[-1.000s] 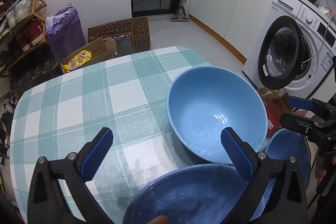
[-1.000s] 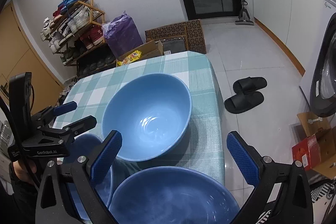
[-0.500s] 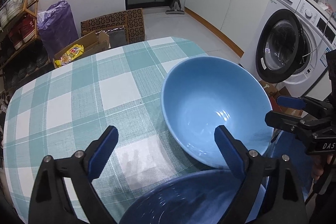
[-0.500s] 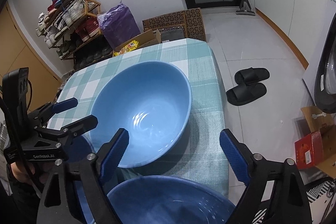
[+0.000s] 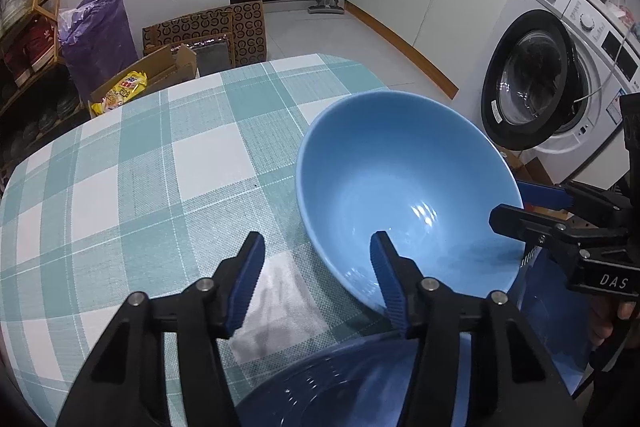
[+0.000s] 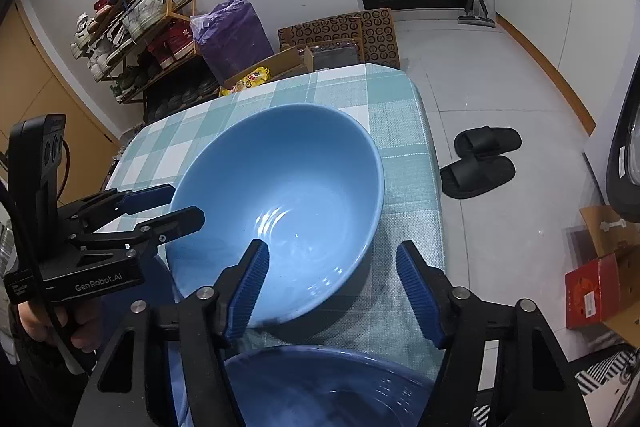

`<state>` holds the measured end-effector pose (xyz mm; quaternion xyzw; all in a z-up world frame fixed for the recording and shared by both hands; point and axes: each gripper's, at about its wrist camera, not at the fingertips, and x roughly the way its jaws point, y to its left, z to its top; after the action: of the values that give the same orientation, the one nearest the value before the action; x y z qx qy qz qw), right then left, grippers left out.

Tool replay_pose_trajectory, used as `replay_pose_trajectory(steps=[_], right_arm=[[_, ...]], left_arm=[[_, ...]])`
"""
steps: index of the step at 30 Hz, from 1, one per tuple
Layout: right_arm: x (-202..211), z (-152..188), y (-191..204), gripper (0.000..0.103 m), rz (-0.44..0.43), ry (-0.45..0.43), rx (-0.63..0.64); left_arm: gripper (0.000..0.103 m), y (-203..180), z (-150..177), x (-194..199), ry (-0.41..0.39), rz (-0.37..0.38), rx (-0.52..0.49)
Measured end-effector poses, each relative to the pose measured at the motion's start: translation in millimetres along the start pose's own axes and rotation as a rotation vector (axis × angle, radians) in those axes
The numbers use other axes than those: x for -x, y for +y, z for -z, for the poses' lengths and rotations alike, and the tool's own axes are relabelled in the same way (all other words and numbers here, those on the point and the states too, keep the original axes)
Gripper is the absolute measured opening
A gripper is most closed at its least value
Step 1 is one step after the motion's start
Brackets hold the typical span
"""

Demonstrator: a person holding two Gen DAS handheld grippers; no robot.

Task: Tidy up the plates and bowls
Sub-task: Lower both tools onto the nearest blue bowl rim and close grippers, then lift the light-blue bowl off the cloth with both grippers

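A big light blue bowl point(image 5: 400, 187) point(image 6: 280, 195) stands on the teal checked tablecloth point(image 5: 140, 187). My left gripper point(image 5: 318, 279) straddles the bowl's near left rim, one finger inside and one outside. Its jaws are closing, with a gap still showing at the pads. My right gripper point(image 6: 332, 287) straddles the near right rim the same way, also closing. Each gripper appears in the other's view: the right gripper point(image 5: 520, 205), the left gripper point(image 6: 176, 205). A darker blue bowl point(image 5: 340, 391) point(image 6: 320, 387) lies just under the cameras. Another dark blue dish point(image 5: 540, 303) sits beside it.
The table's right edge point(image 6: 432, 187) drops to a tiled floor with black slippers point(image 6: 480, 159). A washing machine point(image 5: 540, 87) stands to the right. A shoe rack point(image 6: 132, 27), a purple bag point(image 6: 232, 35) and cardboard boxes point(image 5: 208, 31) stand behind the table.
Both grippers have sunk toward the light blue bowl, which now fills more of each view. Both pairs of jaws have narrowed from wide apart to astride the rim.
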<state>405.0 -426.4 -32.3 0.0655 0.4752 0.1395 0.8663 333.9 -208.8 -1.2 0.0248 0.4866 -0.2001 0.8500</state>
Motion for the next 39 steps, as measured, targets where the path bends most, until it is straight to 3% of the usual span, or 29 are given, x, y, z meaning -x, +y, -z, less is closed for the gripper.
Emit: replay_pose_trajectory(steps=[7,11,39], right_arm=[[-3.7,1.6,2.9,0.049,0.01,0.007,0.02],[-4.3,2.3,7.0,0.04,0.022,-0.003,0.031],[3.2,5.8,14.3,0.036,0.089,-0.049,0.077]], left_arm=[[0.031,-4.6,-0.3,-1.9,0.001,0.01,-0.021],[0.027,-7.8,0.1,-1.9,-0.001,0.024,-0.035],[0.023,-11.6,-2.4,9.7,-0.068,0.001,-0.048]])
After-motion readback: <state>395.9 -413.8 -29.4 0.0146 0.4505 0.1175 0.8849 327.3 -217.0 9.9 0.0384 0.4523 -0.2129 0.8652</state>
